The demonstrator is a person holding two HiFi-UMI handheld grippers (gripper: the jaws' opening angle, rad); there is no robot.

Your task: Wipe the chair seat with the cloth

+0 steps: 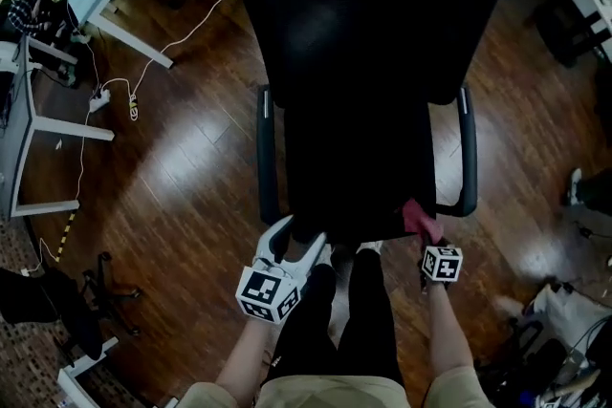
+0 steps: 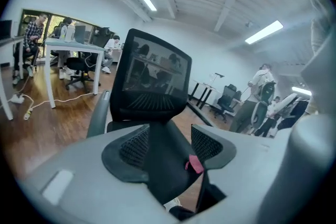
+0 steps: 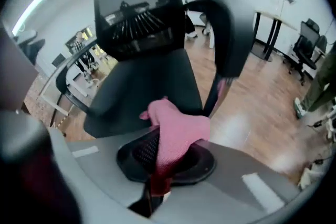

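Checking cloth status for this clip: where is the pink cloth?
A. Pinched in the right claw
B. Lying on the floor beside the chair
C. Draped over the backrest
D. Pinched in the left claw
A: the right gripper view shows the pink cloth pinched in the right claw, at the front edge of the chair seat.

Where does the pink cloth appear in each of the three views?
Head view: the pink cloth is right of centre, low, at the front right corner of the chair seat.
Left gripper view: a small pink patch, low and near centre, at the seat's edge.
Right gripper view: large, at centre, clamped in the right tongs.
Shared landmark: the black backrest, above the cloth in every view.
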